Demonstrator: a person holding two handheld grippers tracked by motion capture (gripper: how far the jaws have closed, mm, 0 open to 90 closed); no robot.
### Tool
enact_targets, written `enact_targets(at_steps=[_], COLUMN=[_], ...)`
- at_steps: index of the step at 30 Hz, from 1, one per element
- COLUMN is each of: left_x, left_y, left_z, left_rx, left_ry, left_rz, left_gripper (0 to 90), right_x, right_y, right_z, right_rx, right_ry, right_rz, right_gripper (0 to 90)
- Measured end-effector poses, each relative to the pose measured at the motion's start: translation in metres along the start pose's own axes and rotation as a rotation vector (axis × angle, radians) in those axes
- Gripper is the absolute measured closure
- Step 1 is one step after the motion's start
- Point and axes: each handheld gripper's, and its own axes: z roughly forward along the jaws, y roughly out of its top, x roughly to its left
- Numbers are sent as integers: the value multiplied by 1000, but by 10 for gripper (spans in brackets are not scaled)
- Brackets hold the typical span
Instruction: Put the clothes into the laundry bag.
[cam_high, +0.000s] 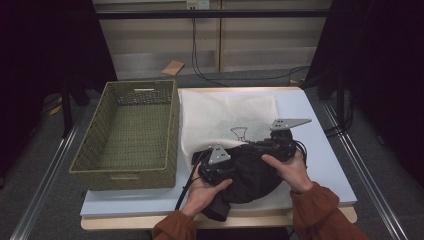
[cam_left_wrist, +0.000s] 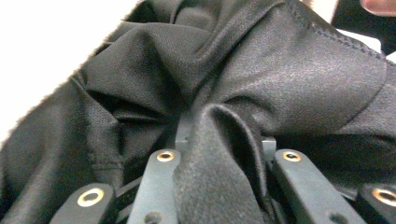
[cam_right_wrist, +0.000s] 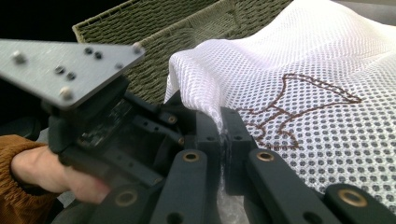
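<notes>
Black garment (cam_high: 250, 177) bunched at near edge of table (cam_high: 320, 150), lying partly on white mesh laundry bag (cam_high: 225, 115) w/ its near end hanging toward table's front lip. Mesh bag spread flat across middle of table, brown hanger logo (cam_high: 240, 133) stitched on it, just beside woven olive basket (cam_high: 131, 135) on its left. Basket open-topped, rectangular, handle slot in far wall; inside looks bare, only woven floor visible. Whether any of garment already sits inside mesh bag: can't tell from high view. Left gripper (cam_high: 216, 167) low on garment's left side, held in left hand (cam_high: 202, 192); in left gripper view a thick fold of black cloth (cam_left_wrist: 219, 154) stands pinched between the two black jaws, jaws drawn in tight on it, more creased fabric piled beyond. Right gripper (cam_high: 280, 145) at garment's far right, in right hand (cam_high: 290, 170), grey plate on top; in right gripper view jaws pressed nearly together w/ edge of white mesh (cam_right_wrist: 219, 119) clamped between them, mesh rising taut from the grip. Same view: left gripper's grey plate (cam_right_wrist: 65, 65) and body close on left, basket wall (cam_right_wrist: 187, 32) behind, logo (cam_right_wrist: 299, 109) to right of jaws. Both sleeves rust-orange, coming in from bottom of high view.
</notes>
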Motion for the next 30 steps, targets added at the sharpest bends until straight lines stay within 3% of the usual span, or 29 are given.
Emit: enact_targets(at_steps=[5, 6, 9, 11, 12, 20, 28, 30], left_x=[4, 5, 15, 18, 20, 21, 20, 18], left_y=[3, 3, 3, 1, -7, -9, -11, -12], left_z=[2, 3, 14, 18, 25, 25, 11, 1], left_rx=[-15, -16, -22, -12, -11, 2, 4, 19], left_ry=[31, 53, 73, 77, 82, 71, 23, 12], left_rz=[-21, -24, -70, -75, -99, -66, -47, -21], left_gripper=[725, 725, 721, 716, 712, 672, 527, 464], right_x=[0, 0, 3, 3, 2, -8, -11, -12], right_y=[-2, -2, -3, -3, -6, -19, -27, -28], right_z=[3, 3, 5, 6, 9, 18, 25, 25], right_rx=[10, 10, 18, 23, 38, 70, 83, 83], right_ry=[4, 5, 6, 3, -6, 0, -16, -14], right_rz=[0, -1, -9, -12, -14, 2, -17, -20], right_gripper=[880, 880, 879, 879, 880, 878, 874, 875])
